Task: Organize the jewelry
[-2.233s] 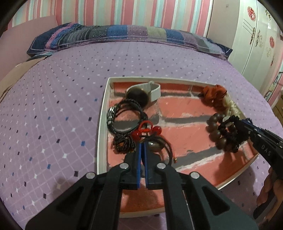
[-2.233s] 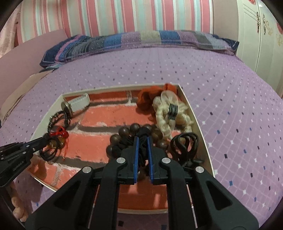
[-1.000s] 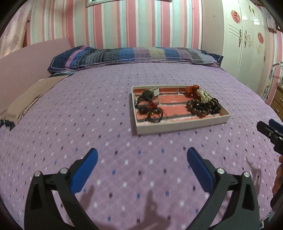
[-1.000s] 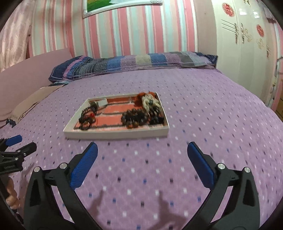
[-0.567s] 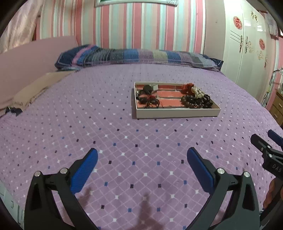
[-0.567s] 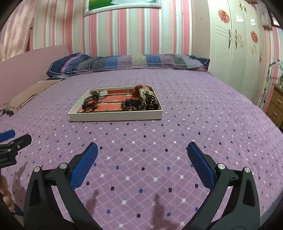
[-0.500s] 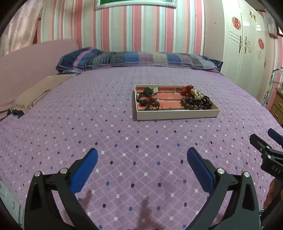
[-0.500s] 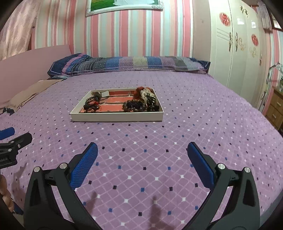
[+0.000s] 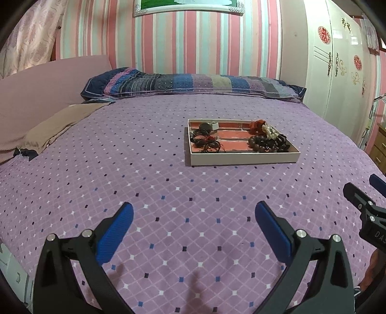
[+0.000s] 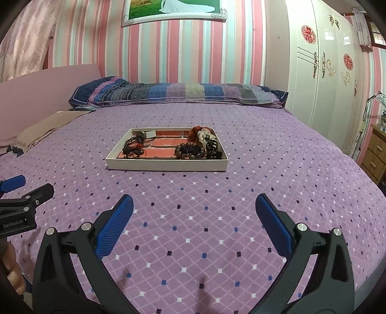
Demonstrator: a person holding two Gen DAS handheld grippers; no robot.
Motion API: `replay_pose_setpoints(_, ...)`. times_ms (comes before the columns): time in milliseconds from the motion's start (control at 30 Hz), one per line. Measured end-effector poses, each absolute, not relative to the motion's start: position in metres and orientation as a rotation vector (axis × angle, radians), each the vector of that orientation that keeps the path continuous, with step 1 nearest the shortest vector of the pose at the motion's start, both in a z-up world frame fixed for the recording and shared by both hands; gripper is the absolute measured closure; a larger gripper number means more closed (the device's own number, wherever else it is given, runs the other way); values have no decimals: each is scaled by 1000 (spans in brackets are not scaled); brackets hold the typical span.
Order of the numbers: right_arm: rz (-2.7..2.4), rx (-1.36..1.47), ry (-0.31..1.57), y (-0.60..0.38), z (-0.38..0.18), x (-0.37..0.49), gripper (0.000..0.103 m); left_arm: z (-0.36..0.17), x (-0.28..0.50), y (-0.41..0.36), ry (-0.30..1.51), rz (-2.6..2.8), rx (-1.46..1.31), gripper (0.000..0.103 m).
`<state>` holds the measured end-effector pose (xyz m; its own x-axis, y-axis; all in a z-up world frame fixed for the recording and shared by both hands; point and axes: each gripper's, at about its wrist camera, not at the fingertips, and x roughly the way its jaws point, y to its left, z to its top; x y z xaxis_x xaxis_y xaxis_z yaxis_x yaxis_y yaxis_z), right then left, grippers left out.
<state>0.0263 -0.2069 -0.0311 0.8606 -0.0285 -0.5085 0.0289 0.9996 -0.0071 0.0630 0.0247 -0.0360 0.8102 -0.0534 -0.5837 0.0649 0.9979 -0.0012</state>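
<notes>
Both the left gripper (image 9: 193,217) and right gripper (image 10: 194,210) hang released and empty over the near bed (image 9: 120,145), well apart from the tray (image 10: 166,165). The sorting looks finished, so simply holding clear seems best. The tray holds dark cord bracelets (image 10: 132,147) left, wooden beads (image 10: 189,151) and scrunchies (image 10: 201,135) right.

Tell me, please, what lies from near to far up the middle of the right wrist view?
Right tongs → purple bedspread → white tray → striped pillow → striped wall → framed picture.
</notes>
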Motion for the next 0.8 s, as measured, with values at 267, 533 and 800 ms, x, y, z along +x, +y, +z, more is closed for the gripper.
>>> replay_pose_setpoints(267,-44,-7,522,-207,-28,23,4,-37,63,22,617,-63,28,4)
replay_pose_setpoints(533,-49,-1,518,-209,-25,22,4,-37,63,21,616,-63,32,4)
replay_pose_setpoints(800,-54,2,522,-210,-24,20,4,-38,62,19,616,-62,35,4)
